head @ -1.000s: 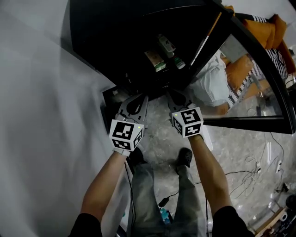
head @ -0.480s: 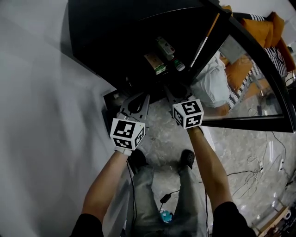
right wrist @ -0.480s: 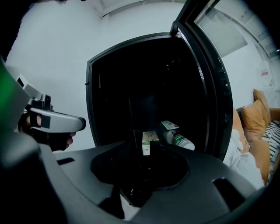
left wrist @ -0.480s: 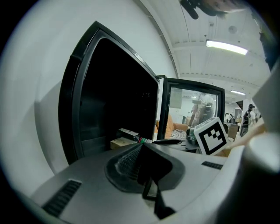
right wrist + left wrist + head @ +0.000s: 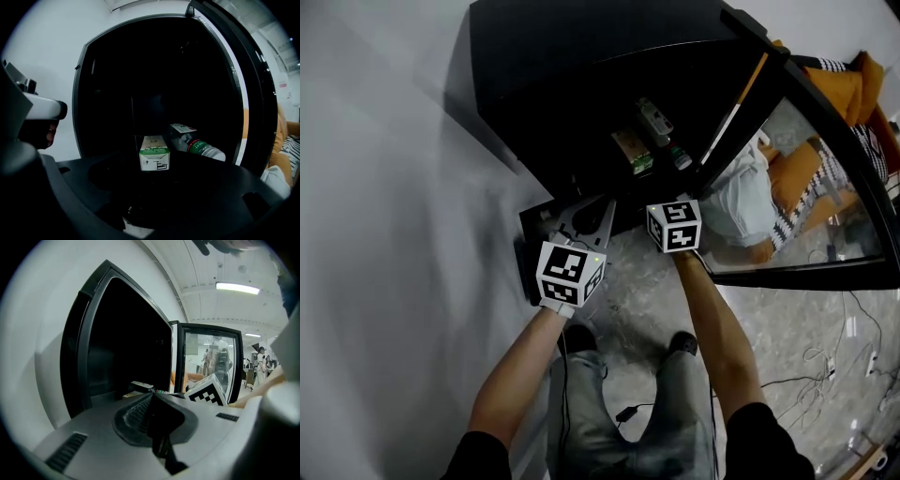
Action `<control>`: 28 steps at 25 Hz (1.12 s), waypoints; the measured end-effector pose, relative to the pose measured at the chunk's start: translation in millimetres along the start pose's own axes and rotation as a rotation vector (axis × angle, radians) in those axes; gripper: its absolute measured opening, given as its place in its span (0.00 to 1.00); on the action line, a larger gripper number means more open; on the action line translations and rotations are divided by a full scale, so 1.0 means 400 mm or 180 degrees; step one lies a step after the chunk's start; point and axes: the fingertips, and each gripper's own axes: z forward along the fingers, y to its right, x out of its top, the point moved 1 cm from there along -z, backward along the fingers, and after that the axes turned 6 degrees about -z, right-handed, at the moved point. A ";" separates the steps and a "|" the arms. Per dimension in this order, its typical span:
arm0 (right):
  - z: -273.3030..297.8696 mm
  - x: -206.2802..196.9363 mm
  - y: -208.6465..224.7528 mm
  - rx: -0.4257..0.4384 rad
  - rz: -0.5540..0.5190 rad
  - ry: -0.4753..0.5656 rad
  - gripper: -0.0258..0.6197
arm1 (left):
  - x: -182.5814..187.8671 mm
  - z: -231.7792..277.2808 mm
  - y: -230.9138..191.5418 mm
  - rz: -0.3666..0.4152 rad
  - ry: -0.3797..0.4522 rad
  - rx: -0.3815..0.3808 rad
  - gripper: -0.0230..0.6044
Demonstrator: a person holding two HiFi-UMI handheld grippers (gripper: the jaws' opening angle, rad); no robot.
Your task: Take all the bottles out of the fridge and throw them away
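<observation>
The black fridge (image 5: 581, 84) stands open, and it is dark inside. On its shelf a clear bottle (image 5: 196, 144) with a green-banded neck lies on its side. A white and green carton (image 5: 154, 158) stands just left of the bottle. Both also show in the head view, the bottle (image 5: 661, 127) and the carton (image 5: 632, 150). My right gripper (image 5: 154, 185) points at them from the fridge's opening. Its jaws have just been opening and stand wide, with nothing between them. Its marker cube (image 5: 675, 225) hides them from above. My left gripper (image 5: 152, 401) is shut and empty, left of the right one, outside the fridge.
The fridge's glass door (image 5: 811, 178) swings out to the right, with orange cushions (image 5: 792, 169) showing through it. A white wall (image 5: 384, 234) runs along the left. Cables (image 5: 806, 375) lie on the stone floor at the right. The person's legs and shoes (image 5: 680, 342) are below.
Both grippers have moved forward toward the fridge, the right one further, up to its opening. The view has shifted, so the fridge's inside sits more to the middle.
</observation>
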 end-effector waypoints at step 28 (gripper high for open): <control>-0.148 0.126 -0.006 -0.0138 -0.0093 -0.0039 0.46 | 0.113 -0.113 0.055 0.0091 0.0043 0.0139 0.05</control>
